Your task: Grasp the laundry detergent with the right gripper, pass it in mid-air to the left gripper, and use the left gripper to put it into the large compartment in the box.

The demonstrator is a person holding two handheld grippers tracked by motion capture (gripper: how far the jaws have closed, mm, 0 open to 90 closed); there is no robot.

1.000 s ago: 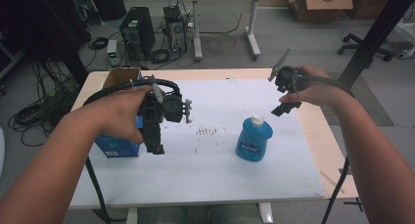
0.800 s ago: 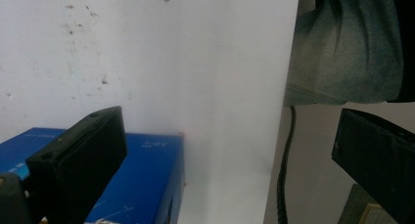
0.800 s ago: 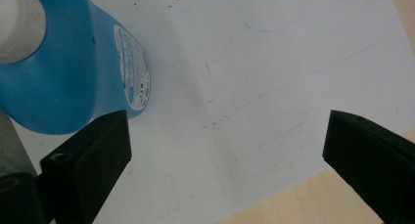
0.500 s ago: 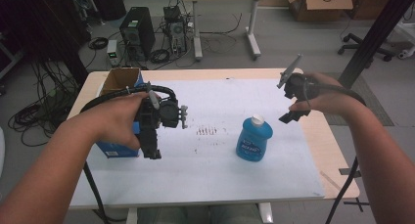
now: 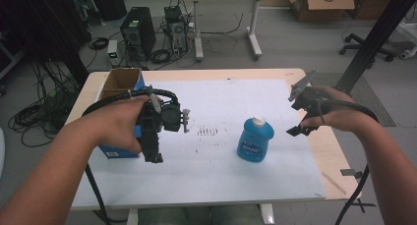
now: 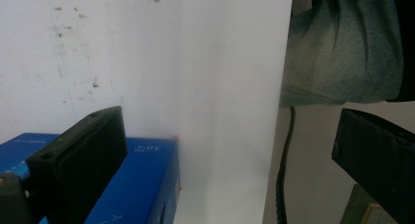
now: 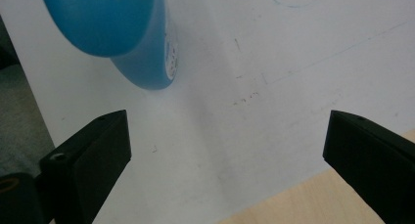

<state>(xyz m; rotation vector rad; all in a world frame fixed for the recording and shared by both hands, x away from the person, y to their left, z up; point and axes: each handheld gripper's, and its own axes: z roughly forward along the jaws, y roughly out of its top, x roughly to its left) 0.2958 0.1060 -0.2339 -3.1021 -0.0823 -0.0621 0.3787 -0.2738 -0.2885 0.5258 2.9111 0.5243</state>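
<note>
A blue plastic bottle [image 5: 255,139] with a white cap stands upright on the white mat [image 5: 221,171], right of centre. My right gripper [image 5: 298,118] hangs in the air to its right, apart from it. In the right gripper view that gripper [image 7: 227,121] is open wide over bare mat, with the bottle [image 7: 127,33] off to the upper left. My left gripper [image 5: 153,154] points down at the near left, beside a blue box [image 5: 118,151]. It [image 6: 227,121] is open and holds nothing, and the box [image 6: 137,185] lies by its left jaw.
The box has an open cardboard top [image 5: 120,82] near the table's left edge. Bare wood [image 5: 334,156] borders the mat on the right. A cable [image 6: 283,165] and the person's trouser leg [image 6: 342,53] lie past the near edge. Computers and desks stand on the floor behind.
My right gripper has drifted right and nearer, away from the bottle. The left gripper has sunk slightly toward the near edge. Both stay open.
</note>
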